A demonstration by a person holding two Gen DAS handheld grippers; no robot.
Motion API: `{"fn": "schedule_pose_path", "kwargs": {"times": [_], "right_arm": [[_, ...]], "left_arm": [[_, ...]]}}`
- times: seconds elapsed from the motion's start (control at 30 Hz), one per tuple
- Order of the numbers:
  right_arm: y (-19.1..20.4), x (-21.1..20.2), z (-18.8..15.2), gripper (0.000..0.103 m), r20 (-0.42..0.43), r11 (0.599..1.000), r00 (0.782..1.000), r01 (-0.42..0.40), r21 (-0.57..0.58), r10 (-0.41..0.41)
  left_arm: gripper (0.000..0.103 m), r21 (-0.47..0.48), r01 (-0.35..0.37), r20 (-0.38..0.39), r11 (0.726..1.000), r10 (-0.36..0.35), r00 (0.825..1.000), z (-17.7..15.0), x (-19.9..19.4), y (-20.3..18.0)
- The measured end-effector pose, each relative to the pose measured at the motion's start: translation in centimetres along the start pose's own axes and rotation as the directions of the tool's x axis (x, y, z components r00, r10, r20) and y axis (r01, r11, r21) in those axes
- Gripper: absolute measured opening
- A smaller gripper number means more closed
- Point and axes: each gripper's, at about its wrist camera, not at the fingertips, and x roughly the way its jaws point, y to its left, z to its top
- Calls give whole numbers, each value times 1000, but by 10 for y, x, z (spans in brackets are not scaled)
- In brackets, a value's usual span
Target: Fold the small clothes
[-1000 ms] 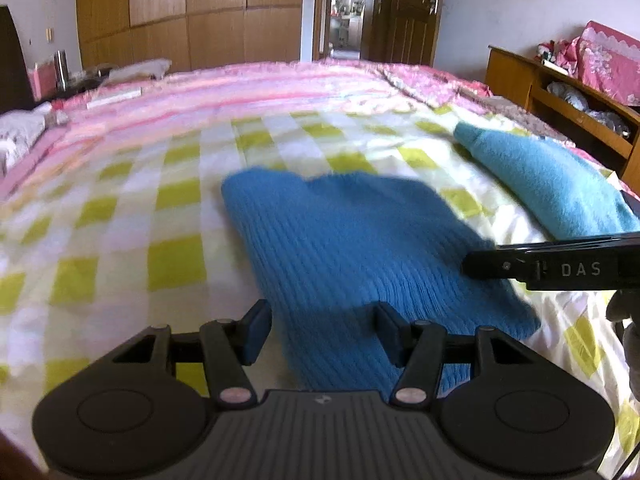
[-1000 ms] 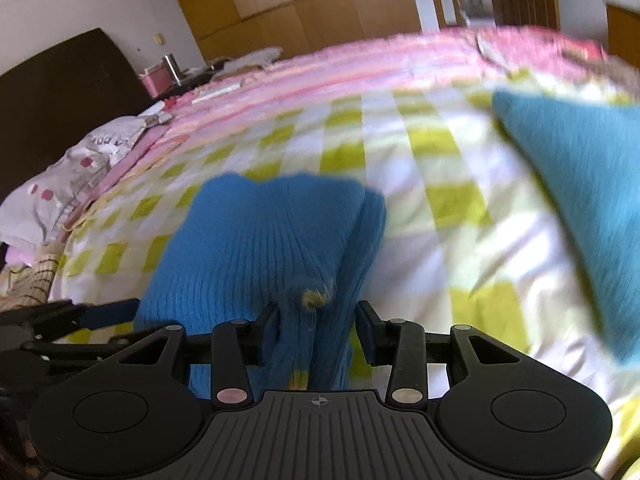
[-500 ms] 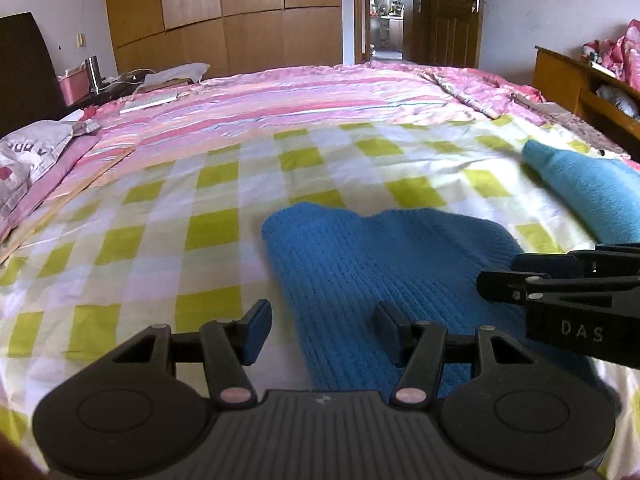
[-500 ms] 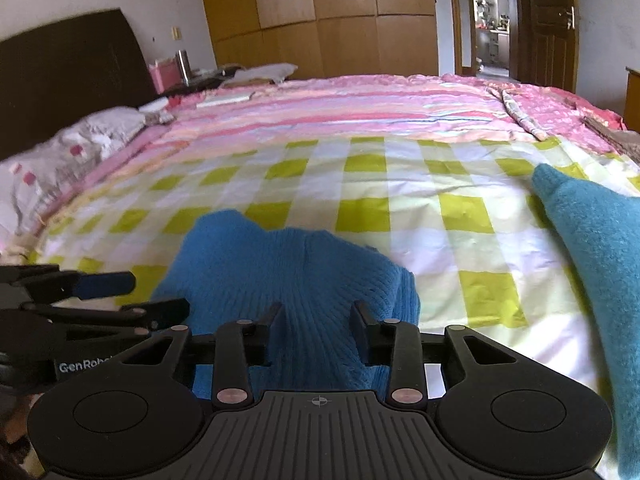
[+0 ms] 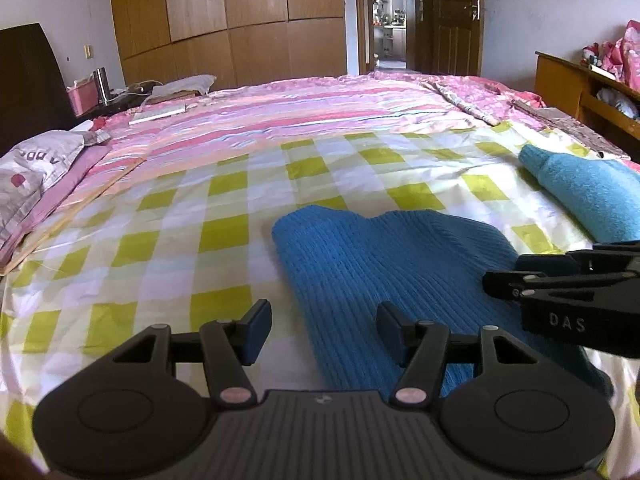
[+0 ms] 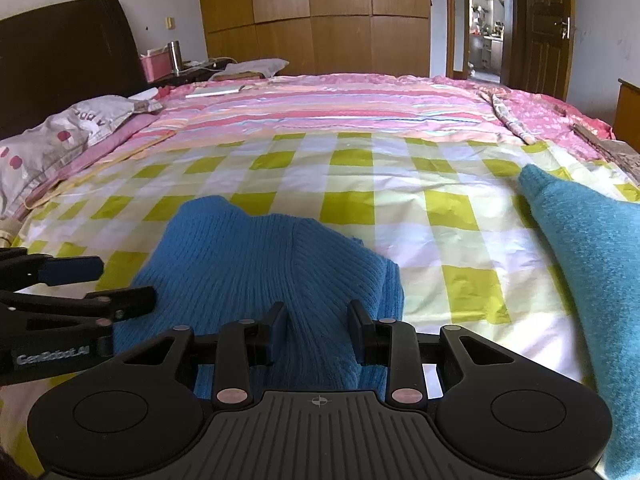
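blue knit sweater [image 6: 256, 264] lies folded on the checked sheet [image 6: 400, 208]

left gripper [image 5: 322, 320] gapes empty; right gripper [image 6: 316, 330], just closing, straddles a fold to pinch it.

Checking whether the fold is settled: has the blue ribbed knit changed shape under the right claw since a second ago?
Yes. The blue ribbed knit was bunched up between the claw's fingers; now it lies flatter on the checked sheet, as the right claw has just been closing.

My own gripper body hides the blue knit's [image 6: 260, 264] near edge — and the teal garment [image 6: 592, 248] runs off frame at right, so I can't see its full shape.
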Motion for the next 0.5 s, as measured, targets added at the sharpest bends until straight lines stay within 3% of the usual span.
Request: {"fn": "schedule_pose_path", "kwargs": {"times": [0.5], "right_arm": [[-3,-21,-17,30,-4,1000,1000,20,-14,-20]], "left_arm": [[64,-20,-9,-13,1000,9,1000,-22,-22,1]]}}
